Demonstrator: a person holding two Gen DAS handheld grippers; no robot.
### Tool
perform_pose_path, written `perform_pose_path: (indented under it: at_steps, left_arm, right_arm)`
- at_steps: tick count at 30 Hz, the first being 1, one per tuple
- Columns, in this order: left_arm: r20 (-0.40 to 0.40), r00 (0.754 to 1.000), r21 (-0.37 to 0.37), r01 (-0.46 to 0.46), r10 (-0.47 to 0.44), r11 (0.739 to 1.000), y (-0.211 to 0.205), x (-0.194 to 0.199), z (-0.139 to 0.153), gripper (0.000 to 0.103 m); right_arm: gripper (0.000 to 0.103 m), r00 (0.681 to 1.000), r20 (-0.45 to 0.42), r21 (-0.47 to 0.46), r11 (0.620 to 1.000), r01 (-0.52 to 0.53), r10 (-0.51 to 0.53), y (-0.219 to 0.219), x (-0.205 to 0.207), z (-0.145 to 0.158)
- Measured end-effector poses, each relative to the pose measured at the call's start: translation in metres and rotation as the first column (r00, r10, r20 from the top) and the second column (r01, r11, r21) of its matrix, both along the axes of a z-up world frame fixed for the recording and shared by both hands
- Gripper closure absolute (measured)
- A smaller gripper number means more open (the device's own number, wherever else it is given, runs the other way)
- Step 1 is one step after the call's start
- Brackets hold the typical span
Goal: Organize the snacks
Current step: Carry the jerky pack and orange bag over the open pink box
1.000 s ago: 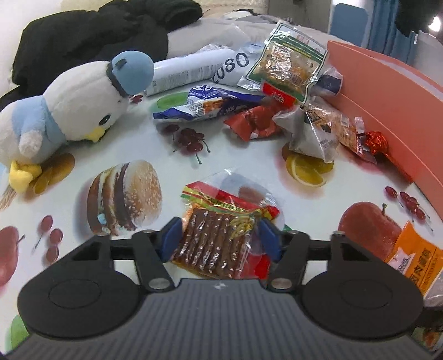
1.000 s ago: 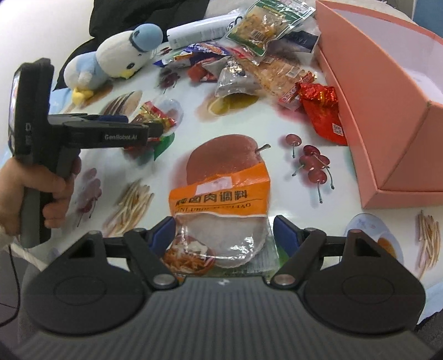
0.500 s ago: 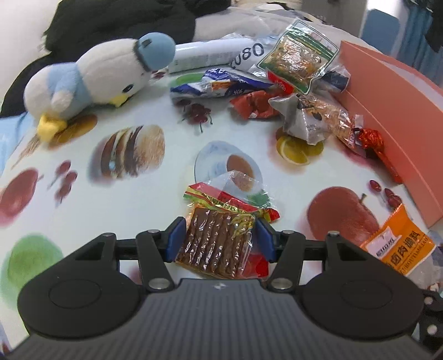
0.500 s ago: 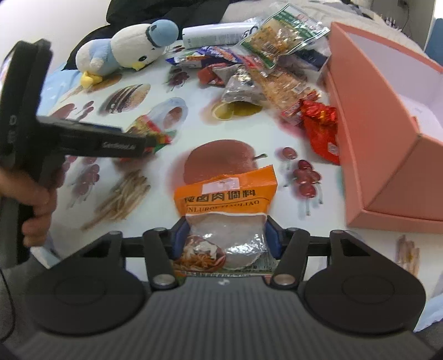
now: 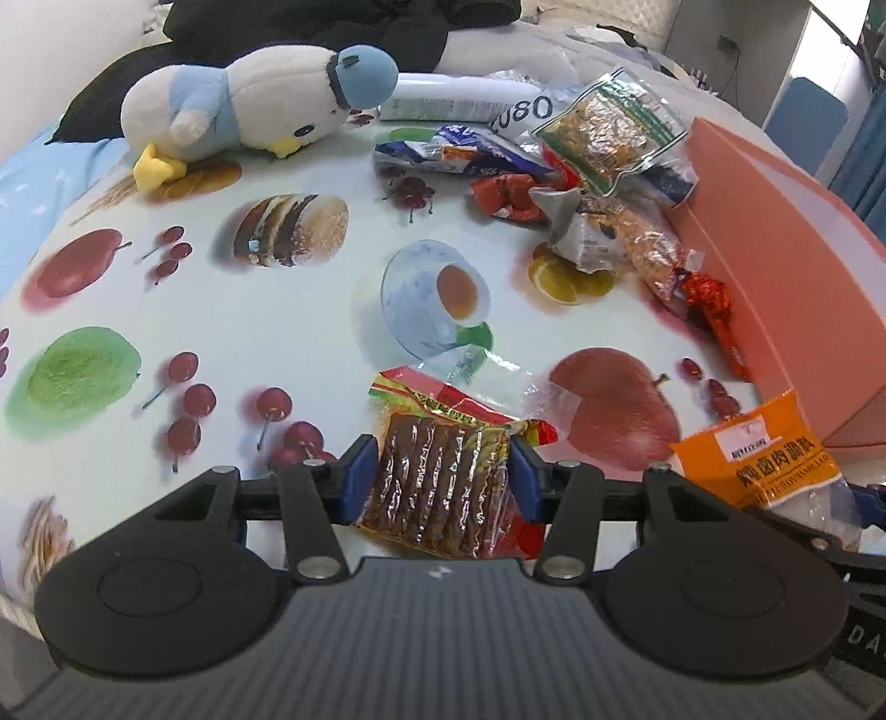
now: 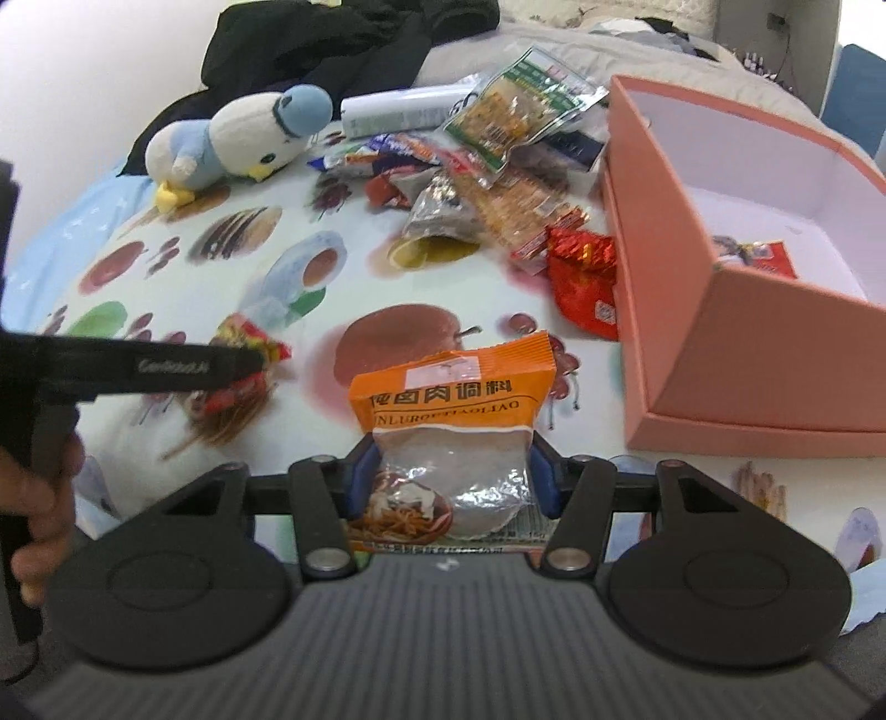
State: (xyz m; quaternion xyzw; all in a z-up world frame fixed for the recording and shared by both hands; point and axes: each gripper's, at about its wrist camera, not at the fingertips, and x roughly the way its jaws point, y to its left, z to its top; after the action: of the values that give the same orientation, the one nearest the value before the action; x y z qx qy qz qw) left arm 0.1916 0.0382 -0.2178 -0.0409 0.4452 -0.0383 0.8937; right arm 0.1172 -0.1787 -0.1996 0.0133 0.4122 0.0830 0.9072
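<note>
My left gripper (image 5: 440, 476) is shut on a clear packet of brown biscuit sticks (image 5: 443, 482) with a red and yellow top, held above the printed tablecloth. My right gripper (image 6: 451, 476) is shut on an orange seasoning packet (image 6: 451, 399), which also shows in the left wrist view (image 5: 758, 459). The open pink box (image 6: 747, 288) stands to the right, with one red packet (image 6: 758, 257) inside. A pile of loose snacks (image 6: 498, 183) lies at the back beside the box. The left gripper shows in the right wrist view (image 6: 243, 360), left of the orange packet.
A blue and white plush bird (image 5: 255, 105) lies at the back left. A white tube (image 5: 454, 99) and dark clothing (image 5: 310, 27) lie behind the pile. A red foil packet (image 6: 587, 277) rests against the box's side. The table edge is near me.
Both grippers have lifted and pulled back with their packets, so more of the table shows. The right gripper's jaws have closed tighter on the orange packet and the box interior has come into view.
</note>
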Motion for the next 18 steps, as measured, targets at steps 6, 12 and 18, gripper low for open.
perform_pose_path:
  at_steps: [6,12,18]
  left_arm:
    - [0.019,1.0,-0.009,-0.011,0.011,1.0,-0.004,-0.013,0.01,0.048]
    - [0.046,0.999,-0.062,-0.027,0.03,0.998,-0.004,-0.026,0.038,0.049]
    - [0.094,0.995,-0.118,-0.016,0.027,0.993,-0.014,-0.034,0.084,0.049]
  right_arm:
    - [0.046,1.0,0.028,0.011,1.0,0.005,-0.005,-0.01,-0.005,0.014]
    - [0.046,0.998,0.055,0.024,1.0,0.004,-0.005,-0.017,-0.011,0.034]
    - [0.046,0.992,0.123,0.057,0.998,0.007,-0.014,-0.03,-0.019,0.073]
